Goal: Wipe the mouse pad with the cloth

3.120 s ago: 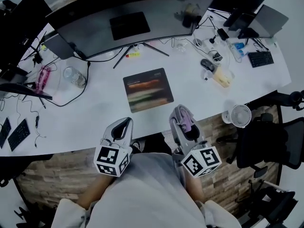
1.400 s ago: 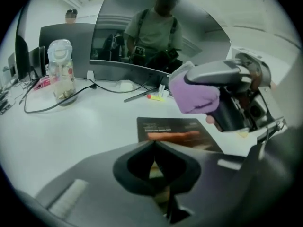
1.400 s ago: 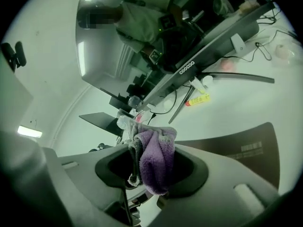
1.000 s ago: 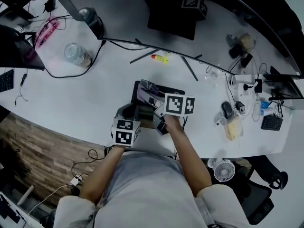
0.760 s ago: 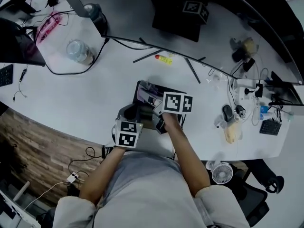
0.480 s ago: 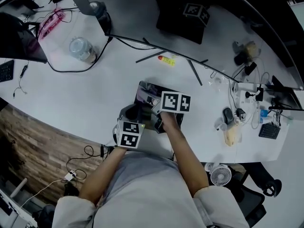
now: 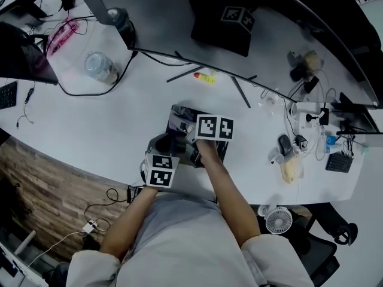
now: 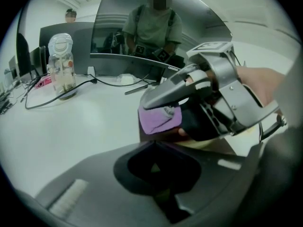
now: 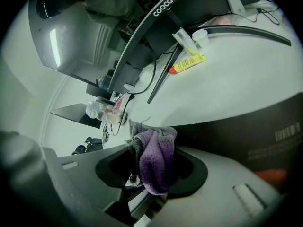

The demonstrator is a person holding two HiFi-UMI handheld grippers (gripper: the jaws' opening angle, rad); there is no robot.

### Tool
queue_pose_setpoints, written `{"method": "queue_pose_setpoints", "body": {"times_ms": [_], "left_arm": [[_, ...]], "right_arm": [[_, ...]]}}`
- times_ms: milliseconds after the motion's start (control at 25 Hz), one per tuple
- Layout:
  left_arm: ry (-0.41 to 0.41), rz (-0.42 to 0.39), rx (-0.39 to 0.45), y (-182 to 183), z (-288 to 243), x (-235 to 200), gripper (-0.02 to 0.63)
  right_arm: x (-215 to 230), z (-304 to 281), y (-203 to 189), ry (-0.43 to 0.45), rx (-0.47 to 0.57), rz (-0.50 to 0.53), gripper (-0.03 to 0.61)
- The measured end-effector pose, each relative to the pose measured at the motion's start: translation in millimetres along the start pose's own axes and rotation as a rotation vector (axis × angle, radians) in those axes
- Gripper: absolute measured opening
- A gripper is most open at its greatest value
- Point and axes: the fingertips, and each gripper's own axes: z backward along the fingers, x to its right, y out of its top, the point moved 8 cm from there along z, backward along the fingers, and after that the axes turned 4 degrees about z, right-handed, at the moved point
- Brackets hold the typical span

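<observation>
One mouse pad [image 7: 221, 150] [image 9: 255, 122] lies at the middle of the white bench [image 7: 108, 124], a dark, nearly black rectangle. A small pale barcode-like print sits toward 3 o'clock in the right gripper view. From the head view most of it is covered by the two grippers and a forearm, so only its corners and edges show.

There is one cloth [image 7: 179, 123] [image 9: 158, 162] [image 8: 161, 118]. It is fluffy and purple with a grey side, bunched into a thick fold. The right gripper [image 7: 187, 126] [image 9: 154, 171] has its jaws clamped on it, and the fold bulges out past the jaw tips. It hangs over the 9 o'clock part of the pad. In the left gripper view its lower edge looks to be down on the dark surface, though contact cannot be told for sure.

The left gripper [image 7: 164, 141] [image 8: 152, 145] sits at 7 o'clock of the pad. Its jaws are together with nothing between them, and their tip is at the pad's near edge, just beside the cloth.

Around the pad stand one clear bottle [image 7: 99, 67] [image 8: 61, 65] at 10 o'clock and one yellow tube [image 7: 206, 76] [image 9: 188, 63] at 12 o'clock. One small fan [image 7: 279, 219] is at 4 o'clock, off the bench. One curved monitor [image 7: 155, 23] spans the far side.
</observation>
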Motion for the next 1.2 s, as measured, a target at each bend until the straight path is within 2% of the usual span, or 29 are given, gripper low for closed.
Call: {"method": "queue_pose_setpoints", "body": {"times_ms": [160, 560, 1200], "left_arm": [[0.021, -0.015, 0.015, 1, 0, 1, 0.0], [0.01, 0.005, 0.011, 0, 0, 2, 0.0], [0.019, -0.007, 0.024, -2, -1, 6, 0.0]], "right_arm": [[1, 1, 1, -0.005, -0.001, 0.007, 0.188], [5, 7, 0, -0.016, -0.011, -0.006, 0.189], [13, 25, 0, -0.112, -0.029, 0.049, 0.189]]}}
